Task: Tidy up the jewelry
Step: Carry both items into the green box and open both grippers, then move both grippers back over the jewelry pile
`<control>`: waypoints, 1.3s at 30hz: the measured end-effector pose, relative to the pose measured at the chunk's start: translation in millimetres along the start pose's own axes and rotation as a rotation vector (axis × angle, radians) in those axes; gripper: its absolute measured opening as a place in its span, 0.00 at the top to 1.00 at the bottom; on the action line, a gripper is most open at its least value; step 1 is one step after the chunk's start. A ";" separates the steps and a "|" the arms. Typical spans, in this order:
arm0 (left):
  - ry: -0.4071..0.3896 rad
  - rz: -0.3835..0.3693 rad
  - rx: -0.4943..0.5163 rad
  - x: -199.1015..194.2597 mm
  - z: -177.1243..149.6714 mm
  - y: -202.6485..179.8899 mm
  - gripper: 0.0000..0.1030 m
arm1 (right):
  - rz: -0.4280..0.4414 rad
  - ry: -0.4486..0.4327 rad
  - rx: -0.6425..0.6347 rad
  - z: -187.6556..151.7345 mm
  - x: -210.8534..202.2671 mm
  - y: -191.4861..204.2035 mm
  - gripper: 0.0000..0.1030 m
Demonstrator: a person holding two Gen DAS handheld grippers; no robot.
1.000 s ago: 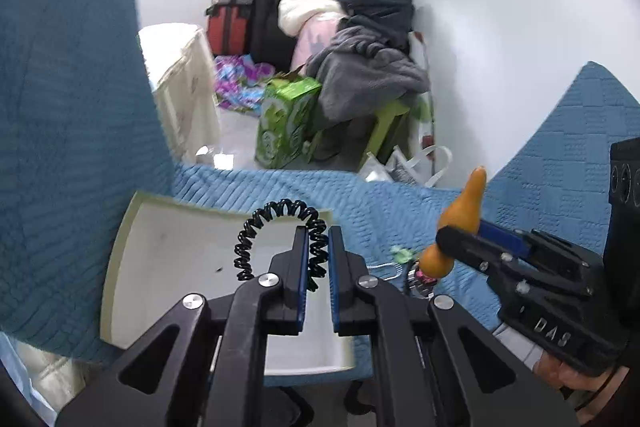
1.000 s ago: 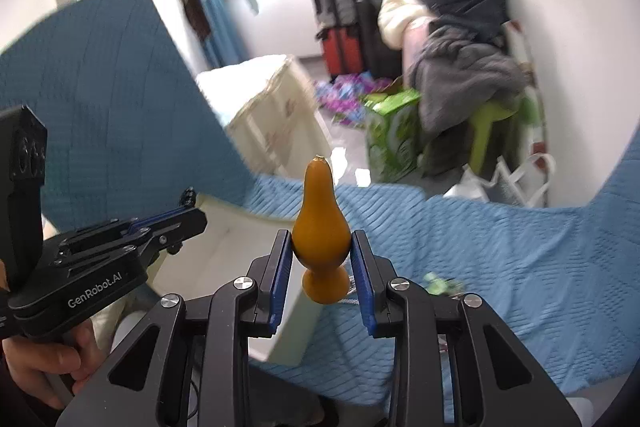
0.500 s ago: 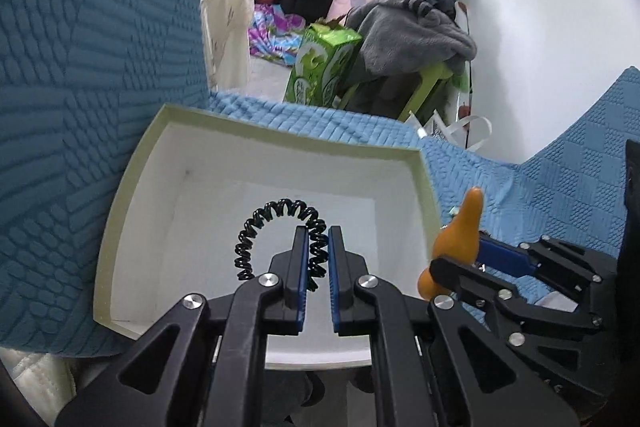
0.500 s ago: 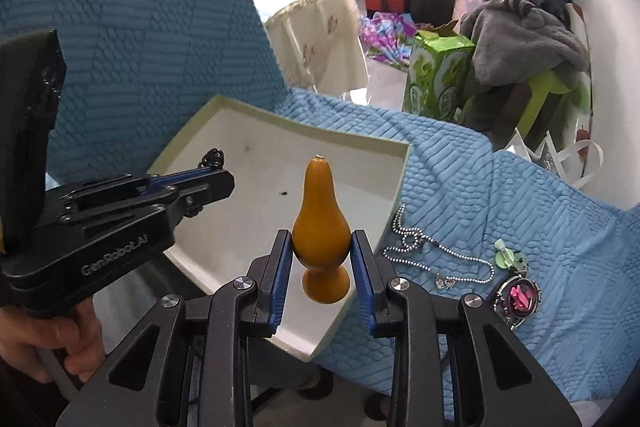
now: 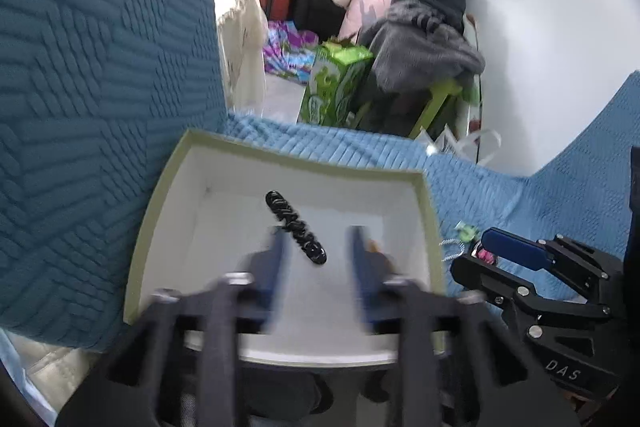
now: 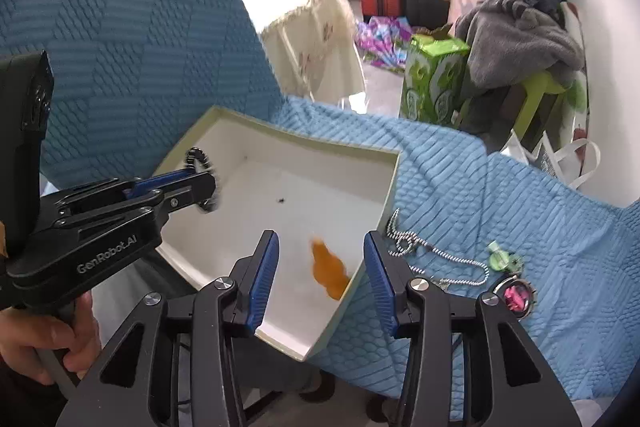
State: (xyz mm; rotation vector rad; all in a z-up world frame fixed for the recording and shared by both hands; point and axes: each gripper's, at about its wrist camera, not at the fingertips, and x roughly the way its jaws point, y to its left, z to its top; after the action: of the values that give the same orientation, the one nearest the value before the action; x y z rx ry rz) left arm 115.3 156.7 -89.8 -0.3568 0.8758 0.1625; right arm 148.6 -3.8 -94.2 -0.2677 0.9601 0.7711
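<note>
Both grippers hang over a shallow white cardboard box with a pale green rim (image 6: 394, 183) that rests on a blue quilted cover (image 6: 500, 211). The left gripper (image 5: 318, 255) has just been opening; its jaws stand apart, and the black coiled hair tie (image 5: 295, 221) lies loose between them, blurred, over the box floor. The right gripper (image 6: 322, 277) has also just been opening, and the orange gourd-shaped pendant (image 6: 329, 273) sits free between its blue pads, at the box's right wall. A silver bead chain (image 6: 432, 253) and a round pink brooch (image 6: 514, 295) lie on the cover, right of the box.
</note>
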 end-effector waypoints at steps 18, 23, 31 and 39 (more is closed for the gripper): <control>-0.195 -0.167 0.057 -57.9 13.0 -80.8 0.40 | -0.108 -0.291 0.054 -3.9 -135.1 -75.5 0.59; -0.145 -0.232 0.085 -35.3 -1.8 -109.4 0.40 | -0.167 -0.294 0.115 -26.5 -140.2 -112.2 0.59; -0.031 -0.300 0.115 7.7 -29.1 -143.7 0.49 | -0.172 -0.244 0.176 -61.3 -112.0 -149.7 0.69; 0.095 -0.322 0.113 67.8 -63.4 -163.1 0.57 | -0.122 -0.143 0.228 -96.6 -57.4 -178.3 0.73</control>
State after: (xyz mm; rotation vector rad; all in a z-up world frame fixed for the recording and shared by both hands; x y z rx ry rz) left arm 158.7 -18.7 -140.5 -0.3972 0.9044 -0.2027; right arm 191.8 -207.9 -123.7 -0.0698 0.8788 0.5556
